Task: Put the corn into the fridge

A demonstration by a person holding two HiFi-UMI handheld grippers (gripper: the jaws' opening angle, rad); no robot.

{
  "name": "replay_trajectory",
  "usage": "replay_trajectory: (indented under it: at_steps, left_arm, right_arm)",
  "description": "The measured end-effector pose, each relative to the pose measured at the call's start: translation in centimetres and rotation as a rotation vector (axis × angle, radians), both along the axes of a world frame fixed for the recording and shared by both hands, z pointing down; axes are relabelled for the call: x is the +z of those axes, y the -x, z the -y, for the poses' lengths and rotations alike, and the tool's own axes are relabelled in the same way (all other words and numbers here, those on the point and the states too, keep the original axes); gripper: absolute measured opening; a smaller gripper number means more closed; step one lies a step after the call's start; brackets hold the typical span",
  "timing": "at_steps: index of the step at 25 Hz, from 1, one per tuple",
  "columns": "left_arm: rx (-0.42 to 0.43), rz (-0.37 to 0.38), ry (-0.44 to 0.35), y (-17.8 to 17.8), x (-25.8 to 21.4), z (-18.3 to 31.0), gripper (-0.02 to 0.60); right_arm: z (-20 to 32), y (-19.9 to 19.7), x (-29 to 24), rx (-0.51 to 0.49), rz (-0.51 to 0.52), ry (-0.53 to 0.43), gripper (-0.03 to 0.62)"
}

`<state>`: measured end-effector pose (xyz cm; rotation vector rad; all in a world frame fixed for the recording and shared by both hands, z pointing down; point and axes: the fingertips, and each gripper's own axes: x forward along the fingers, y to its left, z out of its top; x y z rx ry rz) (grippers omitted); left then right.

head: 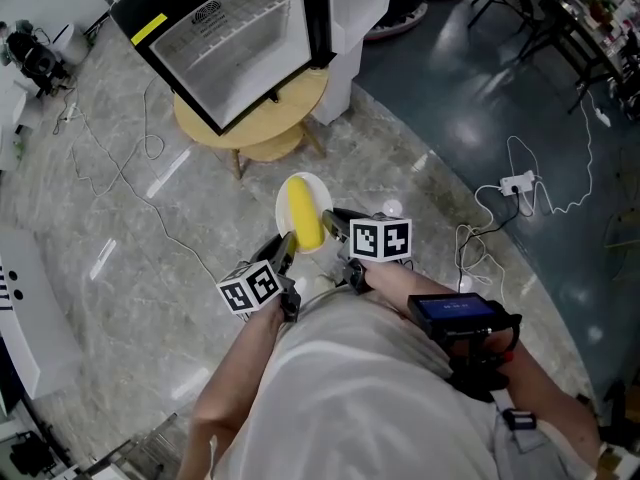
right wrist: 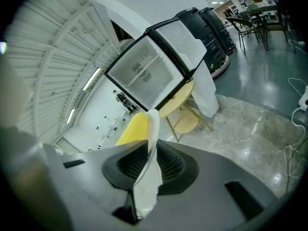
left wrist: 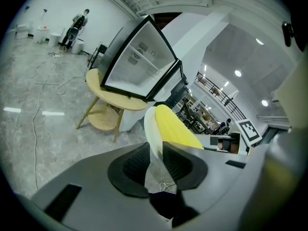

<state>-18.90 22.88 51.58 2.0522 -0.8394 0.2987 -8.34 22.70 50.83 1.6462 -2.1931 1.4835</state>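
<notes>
Beige shirt [head: 370, 398], marker-cubed grey hand-held grippers [head: 288, 241] [head: 333, 219]

Yellow corn cob [head: 303, 211], smooth and elongated, lying lengthwise on a white plate [head: 284, 206] raised above the floor [head: 120, 228]; small black-framed fridge [head: 225, 38] beyond it (door swung open, white interior, wire shelf), standing on a round wooden table [head: 262, 126]

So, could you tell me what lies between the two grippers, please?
A white plate carrying the corn, its rim clamped by the left gripper and right gripper; see the head view.
</notes>
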Motion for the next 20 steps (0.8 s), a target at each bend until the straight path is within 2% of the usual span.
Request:
replay_trajectory:
  at_steps: [16,20]
  left_arm:
    - [0.044,-0.025,0.015,-1.6,0.6,1.2,0.086]
    - [0.039,-0.018,0.022,-3.5,0.6,2.3,0.086]
  right_arm:
    - [0.8,-1.4,-0.1,0.036,-0.019,-0.012,0.060]
    - [2.1,-3.2,-0.5,0.028,0.000,-0.020,0.060]
